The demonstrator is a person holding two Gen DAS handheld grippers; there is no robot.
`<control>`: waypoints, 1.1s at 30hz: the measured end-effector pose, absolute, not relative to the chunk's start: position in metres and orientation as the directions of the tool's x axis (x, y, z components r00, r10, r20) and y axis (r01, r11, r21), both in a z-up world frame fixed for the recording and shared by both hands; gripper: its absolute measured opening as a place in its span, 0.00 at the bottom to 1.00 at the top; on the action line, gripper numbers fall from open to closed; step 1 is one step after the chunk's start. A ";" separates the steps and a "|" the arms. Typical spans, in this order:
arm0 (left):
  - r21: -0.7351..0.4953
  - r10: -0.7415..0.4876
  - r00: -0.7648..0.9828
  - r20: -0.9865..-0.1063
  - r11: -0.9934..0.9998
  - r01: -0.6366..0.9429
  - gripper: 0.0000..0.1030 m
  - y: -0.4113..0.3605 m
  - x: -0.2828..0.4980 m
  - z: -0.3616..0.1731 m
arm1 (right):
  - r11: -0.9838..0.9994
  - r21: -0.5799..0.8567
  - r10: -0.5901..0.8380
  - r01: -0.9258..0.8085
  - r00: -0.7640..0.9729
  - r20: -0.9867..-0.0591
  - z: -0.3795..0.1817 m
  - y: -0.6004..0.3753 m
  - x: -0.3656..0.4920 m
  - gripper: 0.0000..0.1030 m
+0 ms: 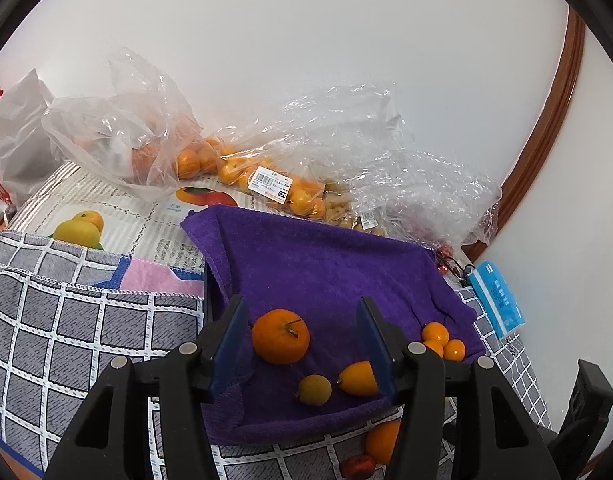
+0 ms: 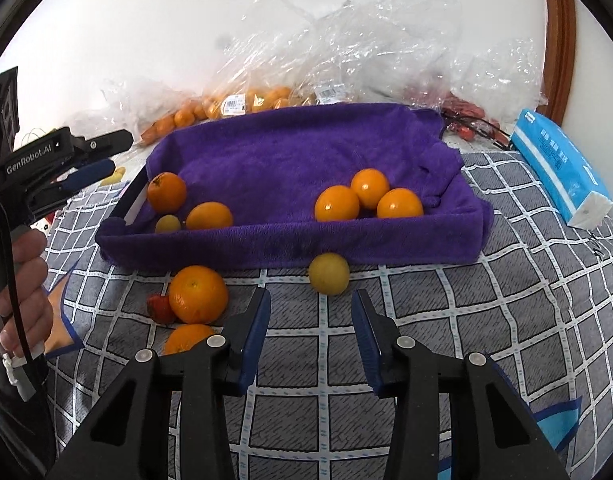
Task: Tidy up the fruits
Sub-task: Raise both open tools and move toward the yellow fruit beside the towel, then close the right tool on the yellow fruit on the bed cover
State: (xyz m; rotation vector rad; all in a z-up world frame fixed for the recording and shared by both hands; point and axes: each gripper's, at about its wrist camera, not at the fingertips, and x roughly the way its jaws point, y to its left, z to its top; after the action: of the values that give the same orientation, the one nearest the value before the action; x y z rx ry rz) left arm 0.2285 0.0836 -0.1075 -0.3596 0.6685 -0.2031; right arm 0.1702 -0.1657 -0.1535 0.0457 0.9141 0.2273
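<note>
Here, left gripper (image 1: 302,344): its blue fingers are standing wide apart over the purple-lined tray, holding nothing; a stemmed orange (image 1: 280,341) is lying between them on the cloth without touching either.
Right gripper (image 2: 311,334): its fingers are likewise spread and gripping nothing, hovering above the grey checked cloth (image 2: 486,320), just short of a yellow fruit (image 2: 329,273).
Tray: a purple towel (image 2: 290,152) is draping over a shallow box and forming its lining.
Fruit in the tray, left end: the stemmed orange, a small yellow-green fruit (image 1: 314,389) and an oval orange fruit (image 1: 358,378) are sitting close together.
Fruit in the tray, right end: three small oranges (image 2: 368,198) are clustering, touching one another.
Fruit outside the tray: the yellow fruit is resting against the tray's front wall; a large orange (image 2: 198,294) is lying near it with a red fruit (image 2: 160,309) touching its side, and another orange (image 2: 186,338) is sitting just in front.
Background: clear plastic bags (image 1: 266,176) of small oranges are lying against the wall.
Beside the tray: a blue tissue pack (image 2: 558,168) is lying on the checked cloth.
</note>
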 end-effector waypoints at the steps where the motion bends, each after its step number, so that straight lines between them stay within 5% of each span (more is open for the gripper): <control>1: -0.388 -0.296 0.769 -0.567 0.919 0.067 0.52 0.084 0.229 -0.108 | 0.974 0.141 0.220 -0.178 0.584 -0.781 -0.155 -0.165 0.170 0.41; 27: -0.370 -0.278 0.753 -0.596 0.928 0.049 0.53 0.083 0.236 -0.118 | 0.985 0.061 0.146 -0.160 0.607 -0.781 -0.171 -0.159 0.197 0.40; 31: -0.365 -0.279 0.753 -0.596 0.929 0.055 0.53 0.081 0.236 -0.119 | 0.988 0.027 0.113 -0.152 0.593 -0.797 -0.180 -0.154 0.207 0.25; 33: -0.367 -0.286 0.749 -0.598 0.928 0.061 0.53 0.080 0.236 -0.120 | 0.988 0.023 0.111 -0.153 0.599 -0.793 -0.181 -0.154 0.206 0.26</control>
State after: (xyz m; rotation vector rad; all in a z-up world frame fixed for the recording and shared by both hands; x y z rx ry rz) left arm 0.2359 0.0798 -0.1198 -0.3377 0.7023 -0.1937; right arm 0.2063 -0.1538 -0.1810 -0.0492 0.9160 0.1527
